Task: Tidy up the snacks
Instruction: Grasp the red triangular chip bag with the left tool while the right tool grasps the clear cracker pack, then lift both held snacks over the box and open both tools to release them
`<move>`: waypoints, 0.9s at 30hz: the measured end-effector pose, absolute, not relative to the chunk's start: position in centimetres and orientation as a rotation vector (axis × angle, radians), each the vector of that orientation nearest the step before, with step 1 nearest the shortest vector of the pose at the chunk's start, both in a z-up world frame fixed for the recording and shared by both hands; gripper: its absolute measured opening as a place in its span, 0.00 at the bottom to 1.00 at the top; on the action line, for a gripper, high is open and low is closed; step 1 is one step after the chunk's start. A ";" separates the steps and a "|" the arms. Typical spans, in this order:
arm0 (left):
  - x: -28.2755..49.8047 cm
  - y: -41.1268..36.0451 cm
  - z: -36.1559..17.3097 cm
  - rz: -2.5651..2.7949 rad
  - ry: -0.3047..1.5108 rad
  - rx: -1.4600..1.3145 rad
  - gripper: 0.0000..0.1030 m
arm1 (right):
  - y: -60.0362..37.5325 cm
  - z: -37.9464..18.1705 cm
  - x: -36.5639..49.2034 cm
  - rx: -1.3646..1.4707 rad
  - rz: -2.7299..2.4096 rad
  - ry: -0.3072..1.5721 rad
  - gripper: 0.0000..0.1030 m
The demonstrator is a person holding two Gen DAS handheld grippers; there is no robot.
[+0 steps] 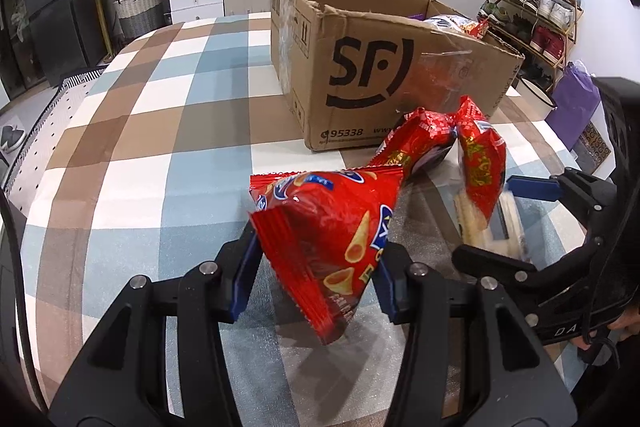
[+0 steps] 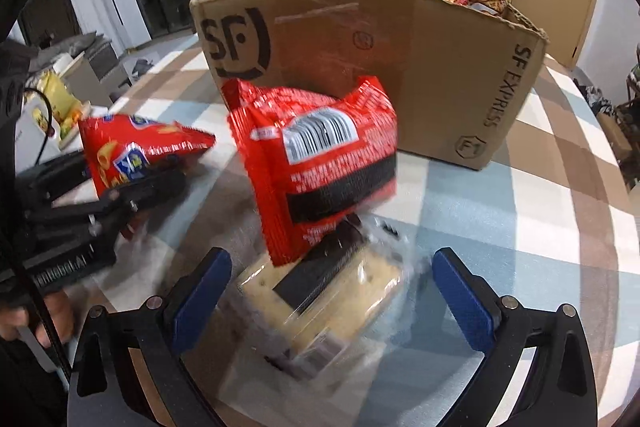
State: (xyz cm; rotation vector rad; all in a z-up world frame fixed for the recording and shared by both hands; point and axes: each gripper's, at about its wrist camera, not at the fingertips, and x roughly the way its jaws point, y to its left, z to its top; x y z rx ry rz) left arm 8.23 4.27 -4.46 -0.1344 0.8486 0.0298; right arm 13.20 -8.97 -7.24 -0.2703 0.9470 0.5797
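Cone-snack bag (image 1: 328,235): red, pinched between the blue pads of the left gripper (image 1: 316,267), its top corner tipped toward the box; jaws closed on it
Second red bag (image 2: 320,163): propped upright just in front of the box, leaning over the clear pack
Clear pack (image 2: 320,291): pale biscuits, blurred, lying on the table between the fingers of the right gripper (image 2: 332,291); jaws wide, pads not touching it
Cardboard box (image 1: 380,67): open-topped, snacks showing inside at the far corner
Table (image 1: 160,147): checked cloth, brown, blue, white
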 end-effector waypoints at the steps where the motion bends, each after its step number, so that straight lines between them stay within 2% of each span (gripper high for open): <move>1: 8.3 4.3 -4.5 0.028 0.850 -0.137 0.45 | -9.4 -7.3 13.0 -0.281 0.583 0.941 0.99; 6: 8.3 4.1 -4.5 0.019 0.849 -0.137 0.45 | -11.8 -7.5 12.4 -0.295 0.596 0.923 0.97; 8: 8.4 4.0 -4.5 0.017 0.849 -0.138 0.45 | -12.8 -7.4 12.3 -0.290 0.602 0.911 0.91; 10: 8.3 3.9 -4.4 0.013 0.845 -0.136 0.45 | -13.4 -7.3 12.3 -0.298 0.593 0.892 0.77; 16: 8.2 3.1 -4.2 -0.002 0.831 -0.123 0.45 | -13.7 -7.3 12.4 -0.307 0.625 0.868 0.58; 27: 7.7 2.5 -3.7 -0.016 0.815 -0.117 0.45 | -14.4 -5.9 12.1 -0.237 0.688 0.828 0.57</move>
